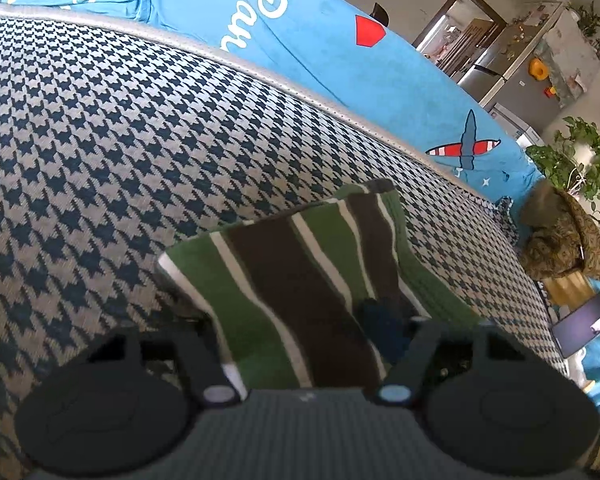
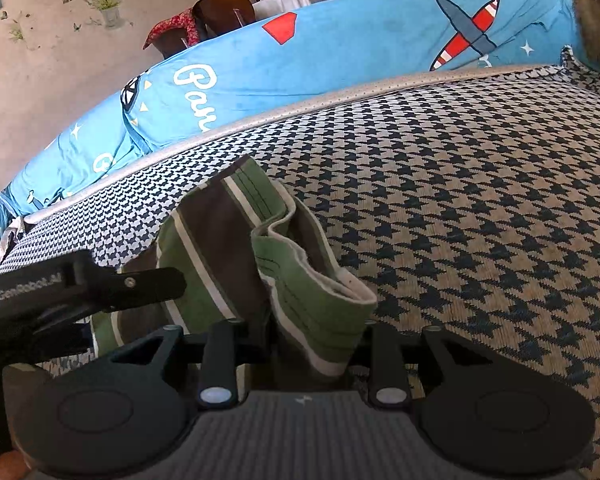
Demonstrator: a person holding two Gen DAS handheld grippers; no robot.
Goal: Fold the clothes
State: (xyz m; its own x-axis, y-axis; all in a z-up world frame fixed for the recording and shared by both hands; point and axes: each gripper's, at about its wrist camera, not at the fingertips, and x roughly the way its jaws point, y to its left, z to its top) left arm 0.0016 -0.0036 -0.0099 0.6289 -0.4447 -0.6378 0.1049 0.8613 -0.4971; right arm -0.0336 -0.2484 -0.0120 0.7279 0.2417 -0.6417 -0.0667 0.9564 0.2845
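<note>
"GenRobot.AI" printed on the left gripper (image 2: 156, 280); both grippers angled down, right gripper (image 2: 300, 344) pinching the green-and-brown striped cloth (image 2: 220, 240), left half-open straddling it, grip unclear.

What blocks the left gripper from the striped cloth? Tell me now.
Nothing visible does. The cloth already lies between the left gripper's spread fingers, flat on the houndstooth cushion. The right gripper pinches its bunched end. Only bare cushion surrounds it.

The striped garment (image 2: 220, 240) is soft matt knit cloth. The houndstooth cover (image 1: 120, 140) beneath looks coarsely woven, edged with pale dimpled piping (image 2: 340, 96). The blue blanket (image 1: 320, 52), upper frame, looks plush. The fingers (image 2: 220, 356) are matt black plastic.
</note>
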